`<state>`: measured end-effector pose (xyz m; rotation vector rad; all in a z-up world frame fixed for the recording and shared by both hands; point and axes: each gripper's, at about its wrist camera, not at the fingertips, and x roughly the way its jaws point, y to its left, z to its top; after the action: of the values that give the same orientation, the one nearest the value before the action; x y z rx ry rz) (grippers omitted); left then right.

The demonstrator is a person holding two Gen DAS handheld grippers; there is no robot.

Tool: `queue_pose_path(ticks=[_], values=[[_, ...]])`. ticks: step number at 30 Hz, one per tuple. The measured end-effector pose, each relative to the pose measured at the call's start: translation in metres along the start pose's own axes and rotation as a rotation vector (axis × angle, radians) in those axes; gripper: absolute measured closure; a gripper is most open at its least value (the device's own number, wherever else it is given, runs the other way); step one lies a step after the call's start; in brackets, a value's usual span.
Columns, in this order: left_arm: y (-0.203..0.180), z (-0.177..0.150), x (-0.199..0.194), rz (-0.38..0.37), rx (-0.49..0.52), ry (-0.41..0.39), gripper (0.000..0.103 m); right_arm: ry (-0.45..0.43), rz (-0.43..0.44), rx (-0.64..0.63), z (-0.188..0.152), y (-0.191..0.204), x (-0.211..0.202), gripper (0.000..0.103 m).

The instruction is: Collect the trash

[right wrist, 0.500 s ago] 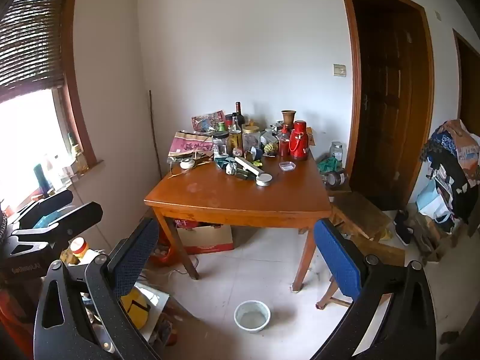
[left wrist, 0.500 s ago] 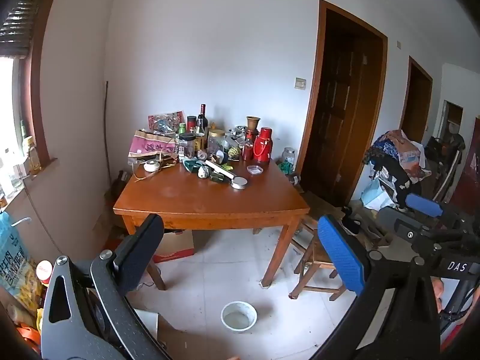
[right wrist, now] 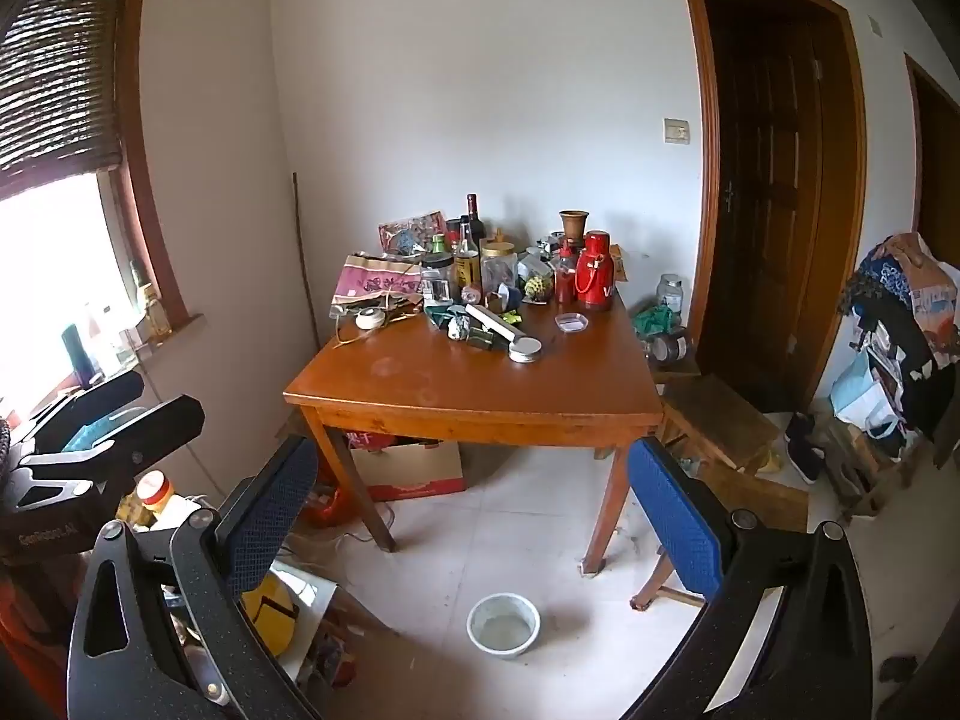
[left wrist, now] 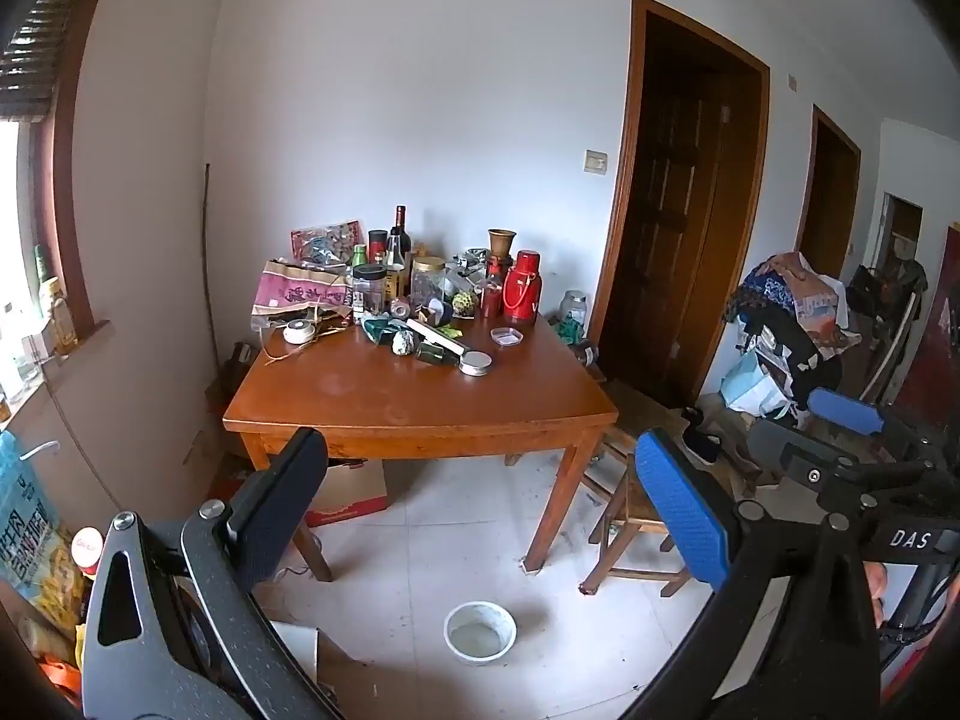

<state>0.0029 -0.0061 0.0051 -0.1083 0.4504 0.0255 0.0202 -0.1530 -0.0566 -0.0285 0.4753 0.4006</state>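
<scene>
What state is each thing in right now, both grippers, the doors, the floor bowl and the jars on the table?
Left gripper: open, empty.
Right gripper: open, empty.
Near door: closed.
White bowl on floor: upright, contents unclear.
Gold-lidded jar: lidded, upright.
Red thermos: upright, capped.
Loose metal lid: lying flat on table.

The counter (left wrist: 420,402) stands in the corner, a window (right wrist: 54,276) on the wall at its nine o'clock and a door (left wrist: 678,210) at its three o'clock. Bottles, jars and a thermos (left wrist: 522,295) crowd the counter's twelve o'clock edge; a paper bag (left wrist: 297,294) lies at eleven o'clock, a round lid (left wrist: 476,364) nearer the middle. Under the counter sits a cardboard box (right wrist: 414,468). A bowl (left wrist: 480,632) rests on the floor at six o'clock, a stool (left wrist: 630,516) at four o'clock.
</scene>
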Motion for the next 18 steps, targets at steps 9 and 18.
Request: queue_pose_path(ticks=[9,18], values=[[-0.0019,-0.0037,0.0063,-0.005,0.016,0.008,0.000,0.011,-0.003,-0.004,0.0007,0.0002,0.0034,0.000],[-0.0067,-0.0055,0.0085,0.012,0.027,0.013,0.000,0.012,0.000,-0.001,-0.0017,-0.0002,0.0042,0.000]])
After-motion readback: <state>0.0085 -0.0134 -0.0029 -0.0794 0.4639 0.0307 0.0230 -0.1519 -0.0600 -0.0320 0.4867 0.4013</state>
